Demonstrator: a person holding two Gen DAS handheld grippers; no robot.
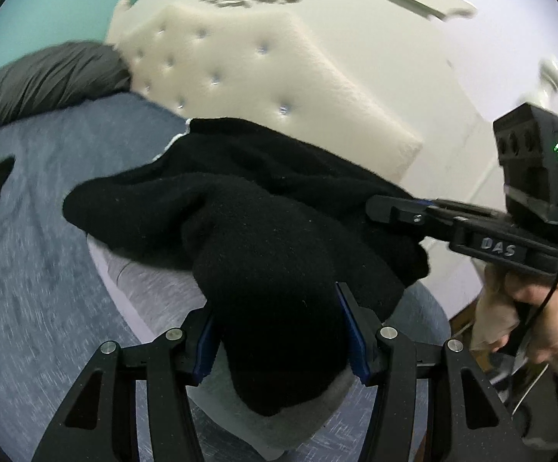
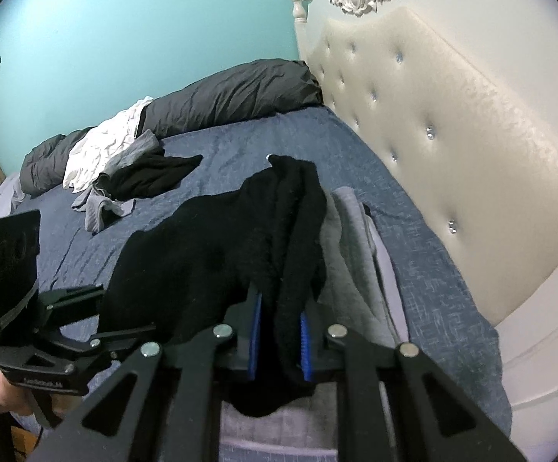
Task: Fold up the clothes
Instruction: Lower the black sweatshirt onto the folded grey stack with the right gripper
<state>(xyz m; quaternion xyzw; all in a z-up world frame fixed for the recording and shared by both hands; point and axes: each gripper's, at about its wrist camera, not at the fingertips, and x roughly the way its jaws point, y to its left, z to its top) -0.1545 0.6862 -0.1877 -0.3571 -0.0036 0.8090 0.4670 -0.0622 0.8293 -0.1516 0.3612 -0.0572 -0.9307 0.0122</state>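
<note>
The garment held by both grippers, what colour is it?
Black; the garment shows best in the right wrist view.

— Any lettering you can read?

— Raised letters "DAS" on the black body of the right gripper (image 1: 388, 211), at the right of the left wrist view.

— And the left gripper (image 2: 98, 315)?

— A small label on its near side, too blurred to read.
</note>
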